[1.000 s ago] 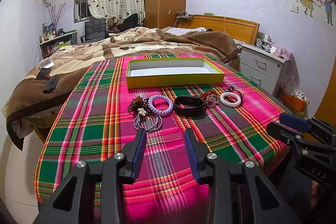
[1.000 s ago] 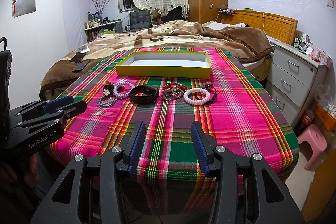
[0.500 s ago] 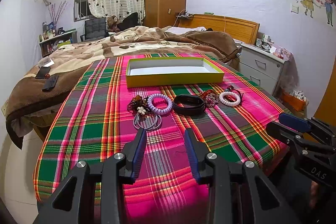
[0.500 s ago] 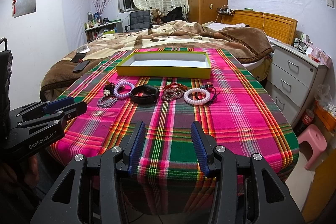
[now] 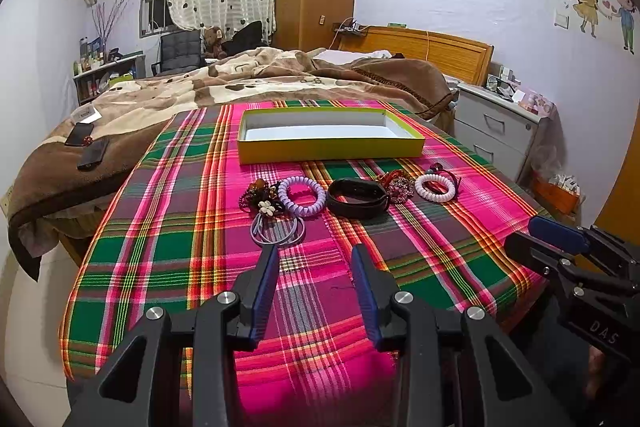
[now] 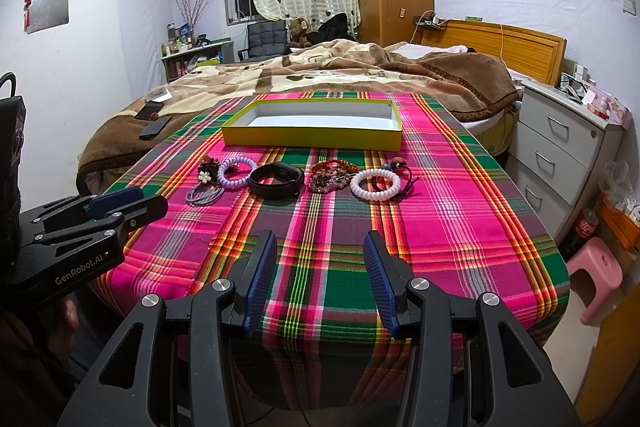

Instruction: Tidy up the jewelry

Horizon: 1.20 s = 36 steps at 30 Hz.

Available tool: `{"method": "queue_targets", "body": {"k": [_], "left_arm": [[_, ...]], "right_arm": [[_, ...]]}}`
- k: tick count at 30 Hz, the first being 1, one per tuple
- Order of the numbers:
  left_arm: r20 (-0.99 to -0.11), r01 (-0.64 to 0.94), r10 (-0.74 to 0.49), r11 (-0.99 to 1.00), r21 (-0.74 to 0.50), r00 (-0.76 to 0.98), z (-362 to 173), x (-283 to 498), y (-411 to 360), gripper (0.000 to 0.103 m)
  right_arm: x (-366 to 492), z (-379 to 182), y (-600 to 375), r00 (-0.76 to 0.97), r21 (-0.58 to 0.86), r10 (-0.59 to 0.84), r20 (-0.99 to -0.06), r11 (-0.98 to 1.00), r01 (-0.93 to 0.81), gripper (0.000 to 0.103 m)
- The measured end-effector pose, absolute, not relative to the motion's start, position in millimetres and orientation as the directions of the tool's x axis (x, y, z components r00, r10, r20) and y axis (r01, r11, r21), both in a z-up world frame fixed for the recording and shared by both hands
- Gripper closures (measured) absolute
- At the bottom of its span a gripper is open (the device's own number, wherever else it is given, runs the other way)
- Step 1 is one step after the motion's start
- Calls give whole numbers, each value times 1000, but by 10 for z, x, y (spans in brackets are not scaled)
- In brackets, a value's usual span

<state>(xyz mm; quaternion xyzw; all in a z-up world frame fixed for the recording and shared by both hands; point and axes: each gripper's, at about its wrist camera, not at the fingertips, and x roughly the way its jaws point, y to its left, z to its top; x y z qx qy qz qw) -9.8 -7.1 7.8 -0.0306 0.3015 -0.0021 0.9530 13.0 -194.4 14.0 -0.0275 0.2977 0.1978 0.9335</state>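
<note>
With both your left tongs (image 5: 314, 257) and right tongs (image 6: 320, 245) spread and empty, the jewelry (image 6: 276, 179) lies bunched before the box (image 6: 312, 137), so one pinch may snag neighbours.

Shallow yellow box (image 5: 330, 147), white inside, open, seen lying flat at far end of plaid-covered bench (image 5: 168, 227). Jewelry laid in row nearer than box, apart from it: dark beaded flower piece (image 5: 262, 197), lilac coil bracelet (image 5: 302, 195), black band (image 5: 357, 191), red-brown beaded cluster (image 5: 398, 185), white coil bracelet (image 5: 435, 187). Thin grey bangles (image 5: 278, 230) placed nearest, touching flower piece.
</note>
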Motion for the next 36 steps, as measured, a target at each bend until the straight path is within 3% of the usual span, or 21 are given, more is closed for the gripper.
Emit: {"method": "queue_targets", "body": {"k": [17, 36], "left_arm": [[-594, -18, -27, 998, -68, 804, 20, 26, -18, 66], [-717, -140, 47, 988, -71, 696, -239, 813, 480, 66]], "right_arm": [[199, 72, -1904, 735, 67, 349, -581, 921, -385, 57], [873, -36, -1772, 692, 91, 377, -616, 906, -412, 57]]}}
